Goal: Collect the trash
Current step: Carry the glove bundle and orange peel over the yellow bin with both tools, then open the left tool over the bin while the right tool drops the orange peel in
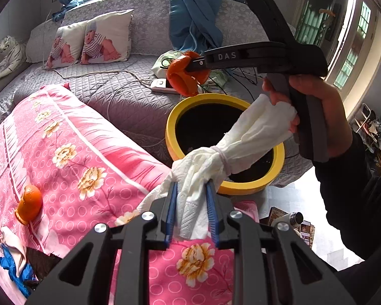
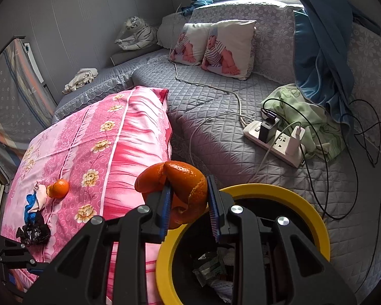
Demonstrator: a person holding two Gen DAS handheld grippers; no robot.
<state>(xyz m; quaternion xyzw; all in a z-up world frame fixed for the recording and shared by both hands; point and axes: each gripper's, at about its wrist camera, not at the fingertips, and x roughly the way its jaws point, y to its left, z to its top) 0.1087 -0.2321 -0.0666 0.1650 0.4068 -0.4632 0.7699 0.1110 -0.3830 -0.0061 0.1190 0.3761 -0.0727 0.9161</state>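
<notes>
Tissue [image 1: 210, 175], white and tied into a bundle with a thin band, is clamped between the blue pads of the left tongs [image 1: 191, 203] and held over the near rim of the yellow bin [image 1: 243, 186]. Orange peel [image 2: 183, 190] is pinched by the right tongs [image 2: 189, 203] and hangs just above the bin's far edge as seen from the left wrist, where a hand [image 1: 315, 111] is wrapped around the right handle. Crumpled wrappers [image 2: 210, 267] are seen inside the bin from the right wrist. The bin stands against a grey quilted bed [image 2: 216, 137], beside a pink flowered blanket [image 2: 94, 137]. On that blanket, well apart from the bin, an orange [image 2: 59, 188] lies touching a pale scrap [image 2: 40, 195], with a blue scrap [image 2: 30, 207] and a black crumpled bag [image 2: 34, 231] close by. A white power strip [image 2: 274, 142] with chargers plugged in rests on the bed near a green cloth [image 2: 307, 117].
</notes>
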